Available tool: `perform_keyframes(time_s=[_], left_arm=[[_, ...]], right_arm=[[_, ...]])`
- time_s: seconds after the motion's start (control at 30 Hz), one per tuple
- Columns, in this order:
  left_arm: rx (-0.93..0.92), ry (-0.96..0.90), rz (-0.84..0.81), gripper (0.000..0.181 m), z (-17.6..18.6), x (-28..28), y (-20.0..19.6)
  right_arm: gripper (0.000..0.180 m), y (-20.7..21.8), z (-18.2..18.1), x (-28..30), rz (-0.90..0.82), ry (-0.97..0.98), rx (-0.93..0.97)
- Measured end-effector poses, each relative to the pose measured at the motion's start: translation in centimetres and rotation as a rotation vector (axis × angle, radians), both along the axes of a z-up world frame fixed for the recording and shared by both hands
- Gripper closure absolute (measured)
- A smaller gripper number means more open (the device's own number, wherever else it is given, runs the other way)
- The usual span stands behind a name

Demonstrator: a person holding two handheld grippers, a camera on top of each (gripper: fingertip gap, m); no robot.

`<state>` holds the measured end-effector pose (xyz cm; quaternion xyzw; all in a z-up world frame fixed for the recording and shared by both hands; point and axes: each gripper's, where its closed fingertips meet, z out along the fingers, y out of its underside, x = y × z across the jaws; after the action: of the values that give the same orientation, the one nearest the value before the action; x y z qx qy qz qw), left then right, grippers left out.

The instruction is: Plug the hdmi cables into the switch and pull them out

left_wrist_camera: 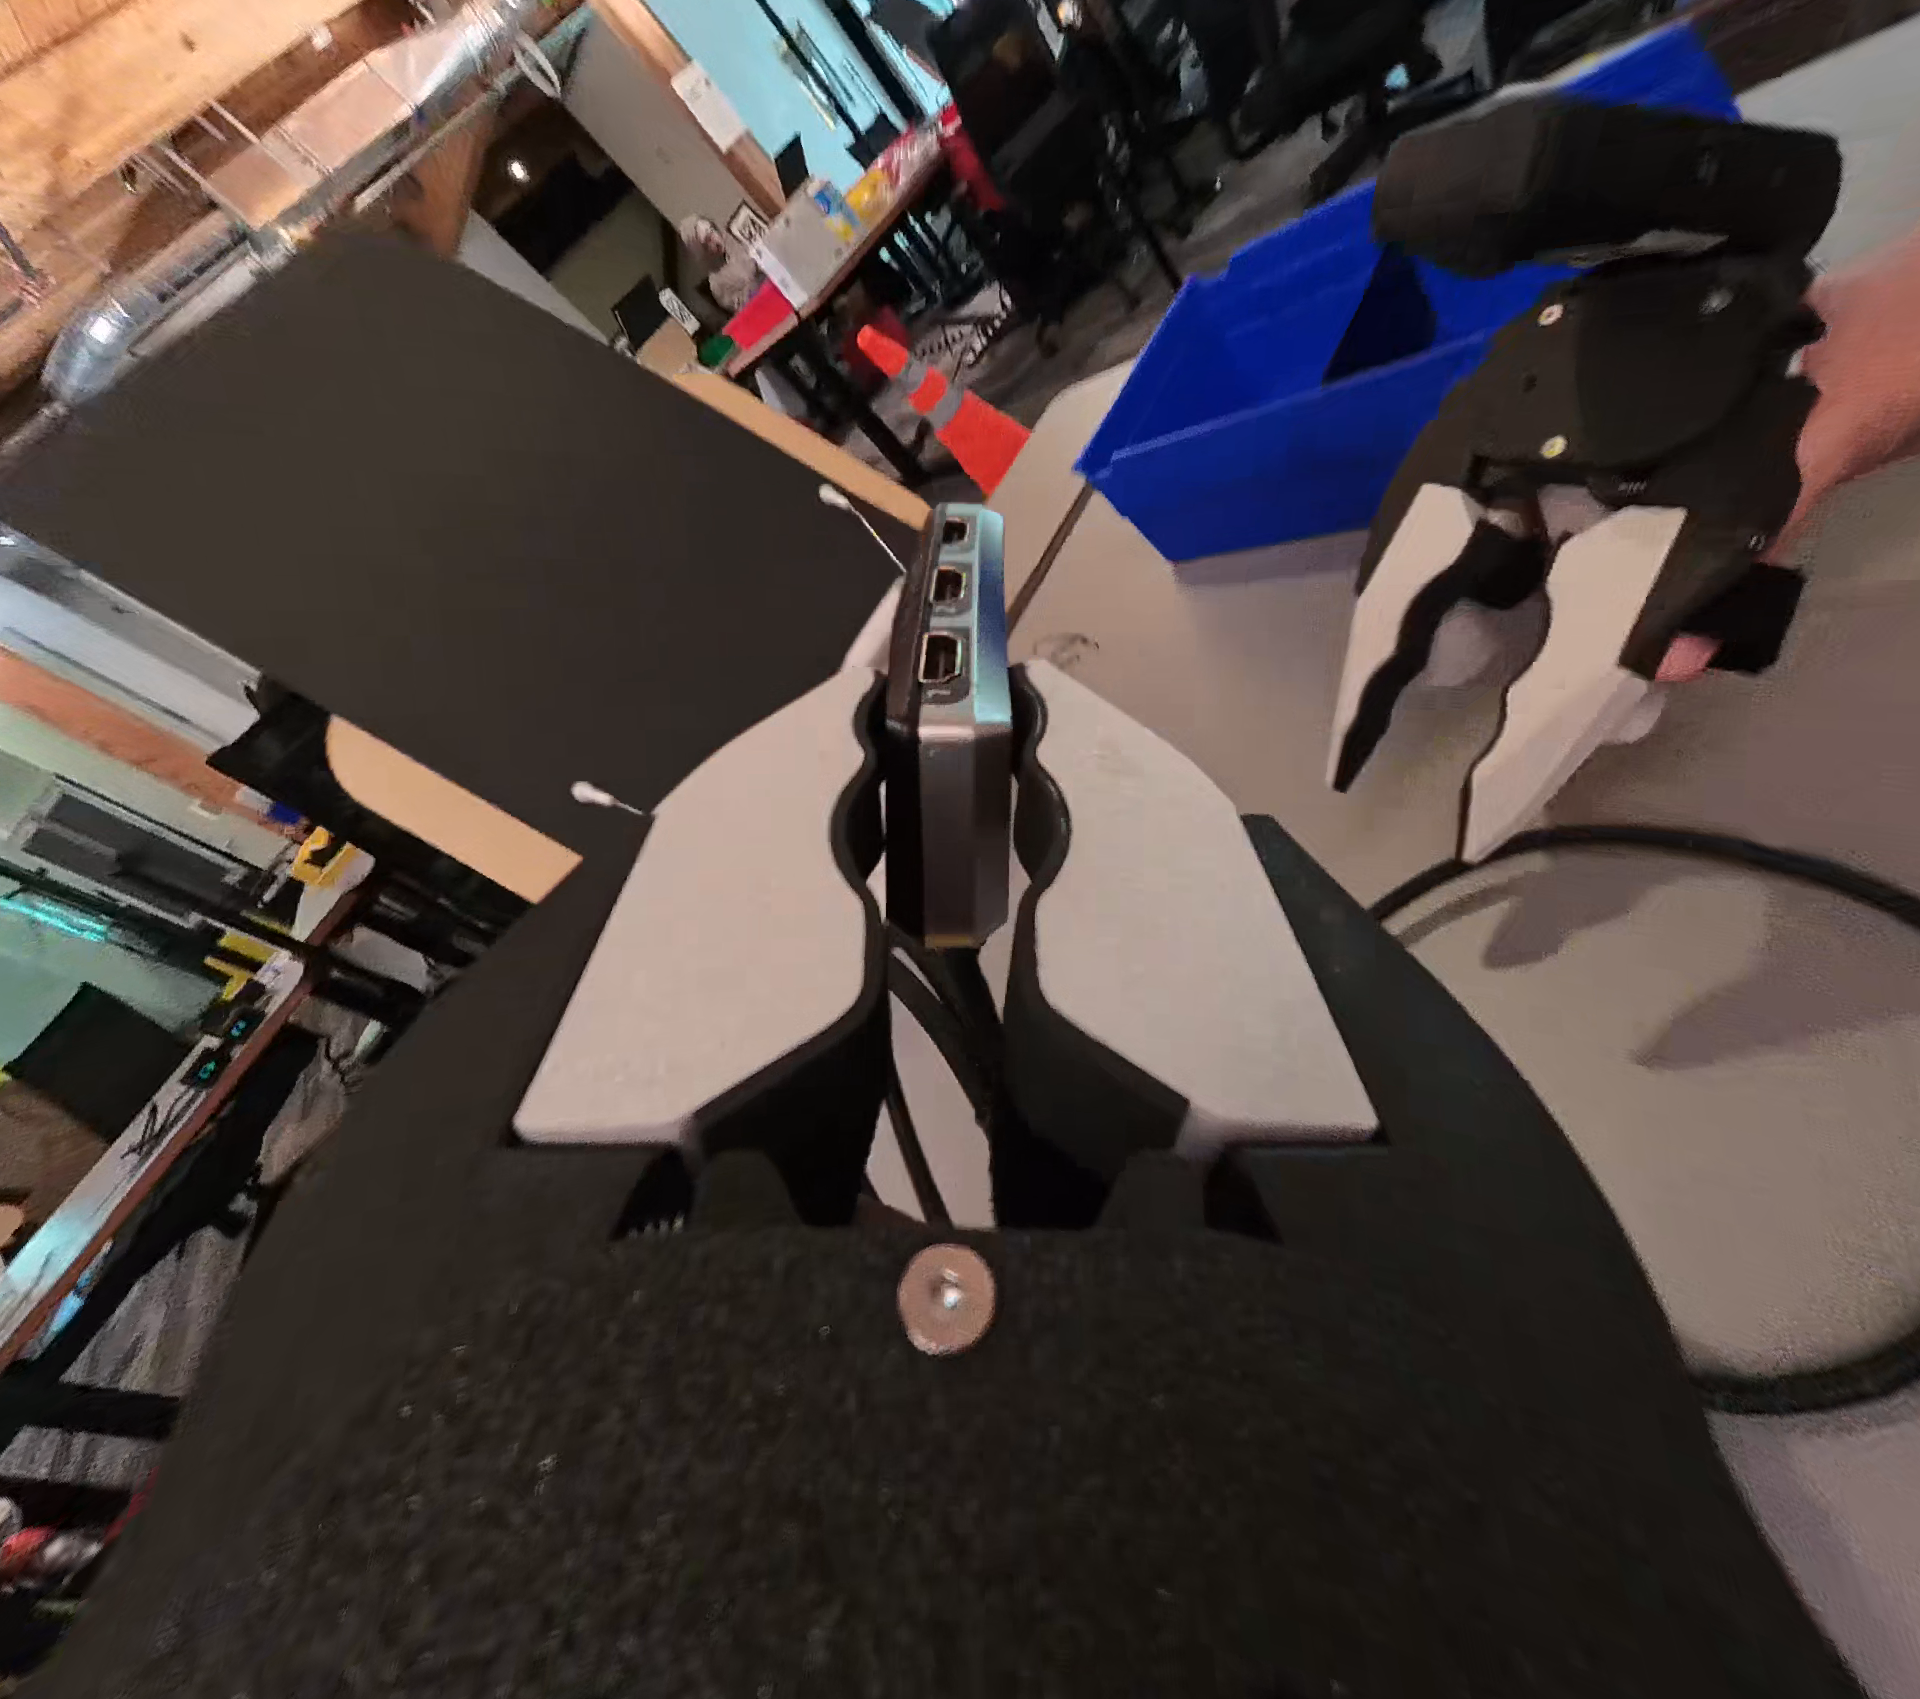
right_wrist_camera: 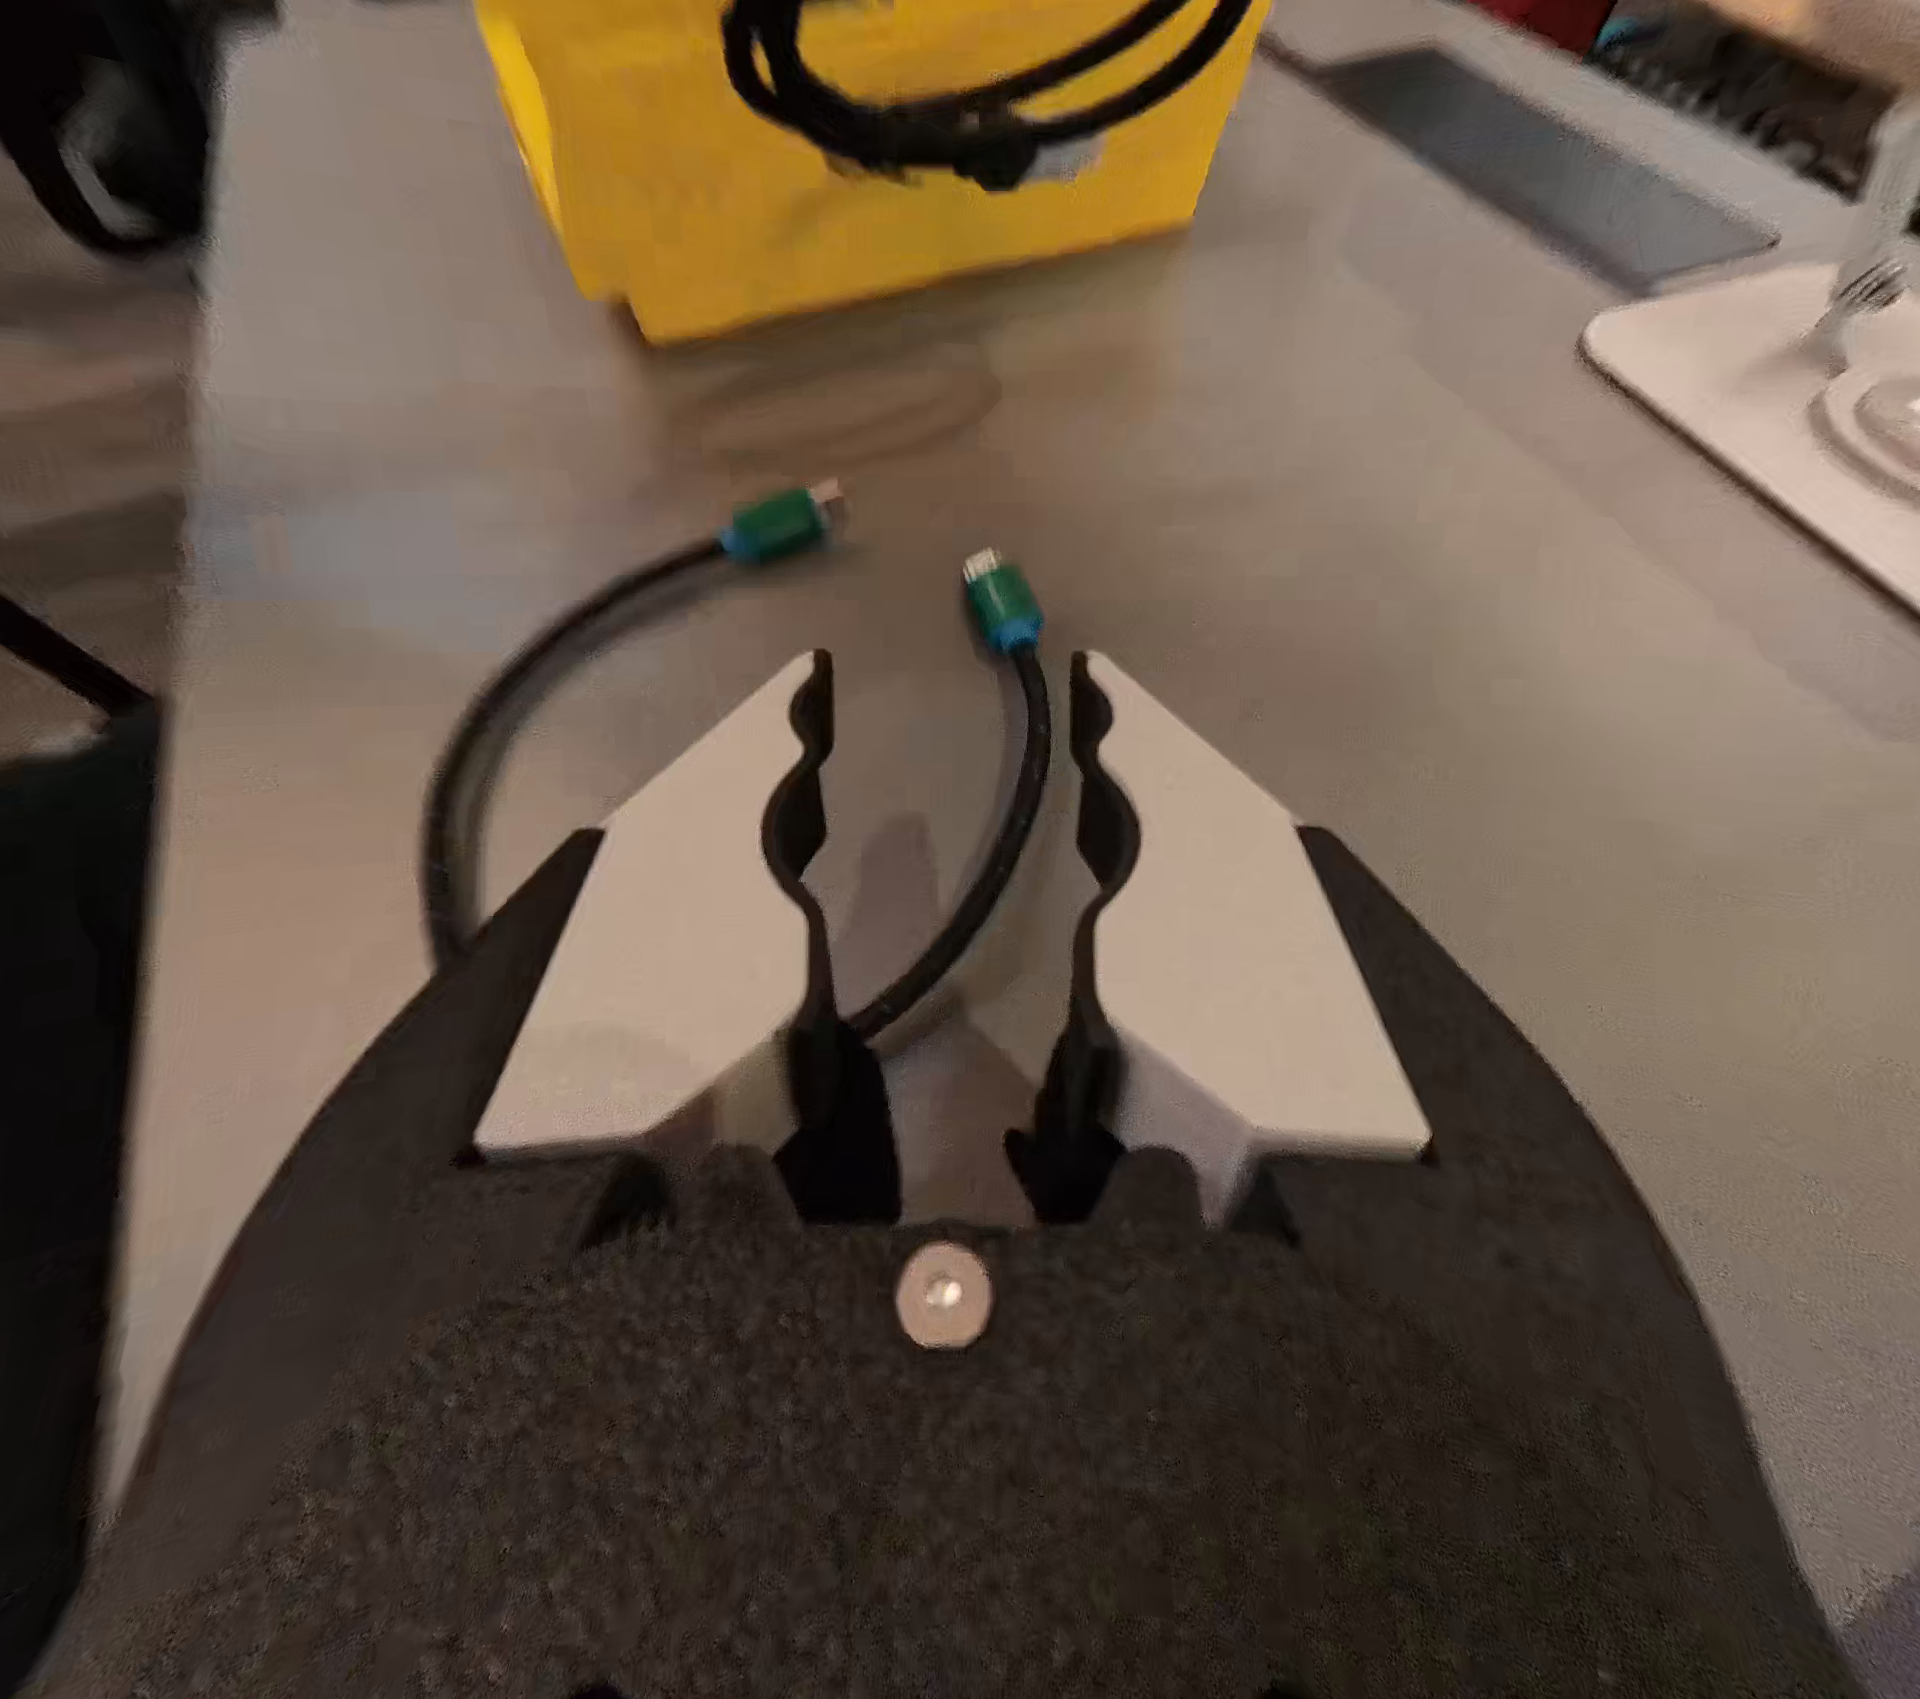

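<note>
My left gripper (left_wrist_camera: 948, 693) is shut on the dark grey HDMI switch (left_wrist_camera: 951, 714) and holds it on edge above the table, its three ports showing, all empty. A black cable (left_wrist_camera: 935, 1078) hangs from the switch's near end between the fingers. My right gripper (right_wrist_camera: 951, 673) is open and empty above the grey table; it also shows in the left wrist view (left_wrist_camera: 1423, 766), held by a hand. Two black HDMI cables with green plugs lie on the table: one plug (right_wrist_camera: 1000, 605) just ahead of the right fingertips, the other (right_wrist_camera: 781, 523) farther left.
A yellow bin (right_wrist_camera: 727, 195) stands ahead on the table with a coiled black cable (right_wrist_camera: 987, 60) hanging in front of it. A blue bin (left_wrist_camera: 1278, 392) stands at the back. A white board (right_wrist_camera: 1756, 423) lies at right. A black cable loop (left_wrist_camera: 1662, 849) lies on the table. Across from one pair of fingers to the other is roughly 20 cm.
</note>
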<state>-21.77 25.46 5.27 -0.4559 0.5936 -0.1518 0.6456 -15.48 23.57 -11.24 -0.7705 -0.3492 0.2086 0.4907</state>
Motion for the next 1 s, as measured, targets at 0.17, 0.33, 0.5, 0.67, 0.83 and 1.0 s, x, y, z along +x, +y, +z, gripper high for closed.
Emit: perform_keyframes(time_s=[0.17,0.33,0.5,0.67,0.83,1.0], left_arm=[[-0.128,-0.028,-0.038,0.16,-2.0,-0.1,0.7],[-0.142,-0.006,-0.025,0.16,-2.6,-0.8,1.2],[-0.185,-0.025,-0.036,0.16,-2.7,-1.1,1.3],[-0.225,-0.057,-0.017,0.161,-2.5,-1.6,1.9],[-0.256,-0.067,-0.016,0.161,-2.5,-1.9,2.3],[-0.273,-0.048,-0.019,0.16,-2.9,-1.4,2.2]], right_arm=[[0.135,2.9,-4.7,-1.0,0.035,-0.193,-0.066],[0.173,3.3,-7.6,0.1,-0.004,-0.305,-0.177],[0.174,5.0,-2.0,4.9,-0.2,-0.38,-0.01],[0.174,2.9,11.2,7.9,-0.334,-0.63,0.479],[0.174,-2.5,7.1,2.9,-0.063,-0.73,0.352],[0.173,-5.6,-3.6,0.5,0.076,-0.673,-0.085]])
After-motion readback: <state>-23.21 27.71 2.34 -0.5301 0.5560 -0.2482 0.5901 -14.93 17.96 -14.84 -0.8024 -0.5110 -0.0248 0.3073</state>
